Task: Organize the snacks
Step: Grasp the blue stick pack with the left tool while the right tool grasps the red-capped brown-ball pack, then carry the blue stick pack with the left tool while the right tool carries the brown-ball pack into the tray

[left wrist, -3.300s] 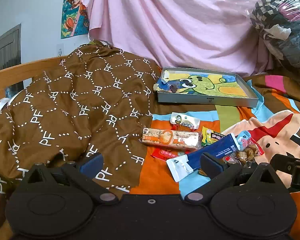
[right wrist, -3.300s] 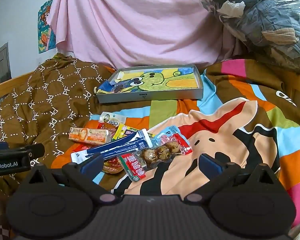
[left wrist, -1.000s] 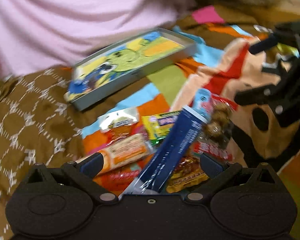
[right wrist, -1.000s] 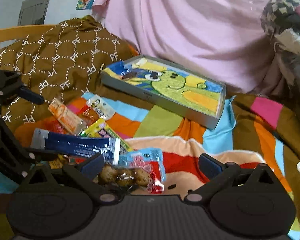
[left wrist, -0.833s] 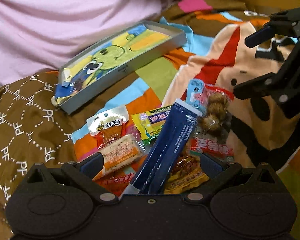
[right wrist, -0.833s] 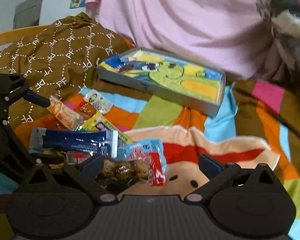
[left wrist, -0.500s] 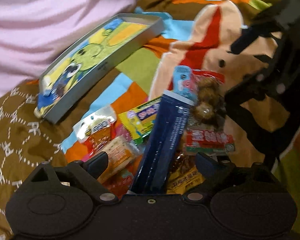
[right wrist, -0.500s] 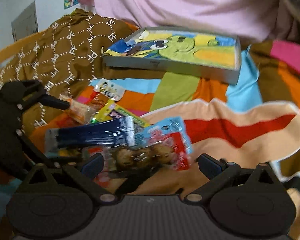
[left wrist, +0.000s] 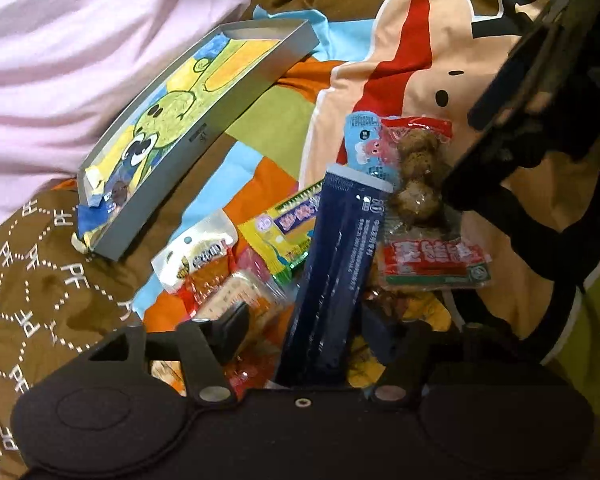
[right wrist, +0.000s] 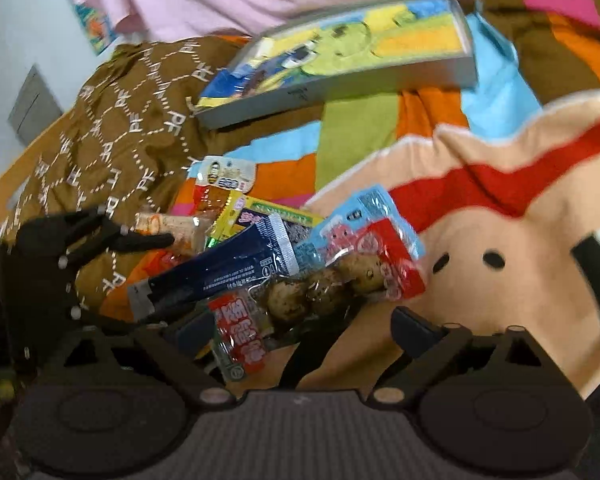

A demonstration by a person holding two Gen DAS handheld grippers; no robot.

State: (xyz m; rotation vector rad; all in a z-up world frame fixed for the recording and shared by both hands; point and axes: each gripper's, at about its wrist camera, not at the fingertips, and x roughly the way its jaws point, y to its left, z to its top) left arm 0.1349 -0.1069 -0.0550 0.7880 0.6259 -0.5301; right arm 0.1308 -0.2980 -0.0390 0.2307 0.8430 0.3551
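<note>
Both tongs point down into the heap of snacks on the colourful bedspread point(left wrist: 284, 128). The left gripper point(left wrist: 304, 330) is closing, its jaws either side of the long dark blue packet point(left wrist: 336, 272), which runs straight out ahead between them; I cannot tell whether the pads press it yet. Just left of that gripper lies an orange-and-white bar point(left wrist: 240, 300). The right gripper point(right wrist: 300, 330) is closing too, though its jaws stand wide, with the clear packet of brown balls point(right wrist: 320, 284) (red label at its near end) lying between them, untouched as far as I can see. Well beyond both tongs sits the shallow grey tray point(right wrist: 340, 80) with a cartoon picture inside.
</note>
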